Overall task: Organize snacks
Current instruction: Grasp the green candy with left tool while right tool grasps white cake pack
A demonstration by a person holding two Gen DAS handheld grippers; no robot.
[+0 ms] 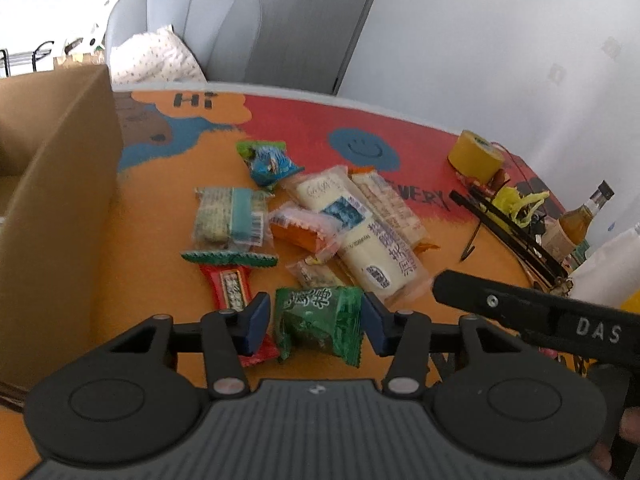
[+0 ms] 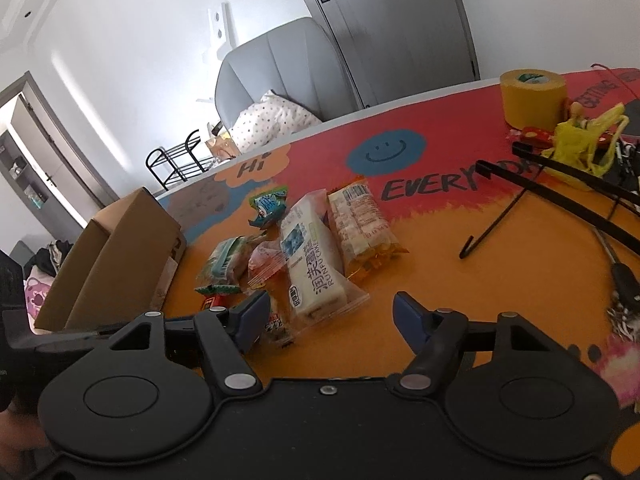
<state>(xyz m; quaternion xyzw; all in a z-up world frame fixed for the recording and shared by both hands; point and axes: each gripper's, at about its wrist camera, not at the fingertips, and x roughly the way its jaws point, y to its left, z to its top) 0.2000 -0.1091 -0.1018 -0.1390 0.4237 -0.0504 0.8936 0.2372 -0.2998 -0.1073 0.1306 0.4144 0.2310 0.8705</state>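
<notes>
My left gripper (image 1: pixel 316 322) brackets the green candy packet (image 1: pixel 320 322), pads almost touching it, beside the cardboard box (image 1: pixel 60 208). My right gripper (image 2: pixel 330 316) stands open, empty, free orange tablecloth (image 2: pixel 460 288) rightward.

The right gripper (image 2: pixel 328 318) hangs open over the table (image 2: pixel 460 292). A white cake pack (image 2: pixel 310 264) lies just ahead of it. The cardboard box (image 2: pixel 120 256) sits far to its left.

A home bedroom: padded grey headboard (image 2: pixel 276 68), dotted pillow (image 2: pixel 272 120), grey door (image 2: pixel 400 20), shoe rack (image 2: pixel 176 160).
</notes>
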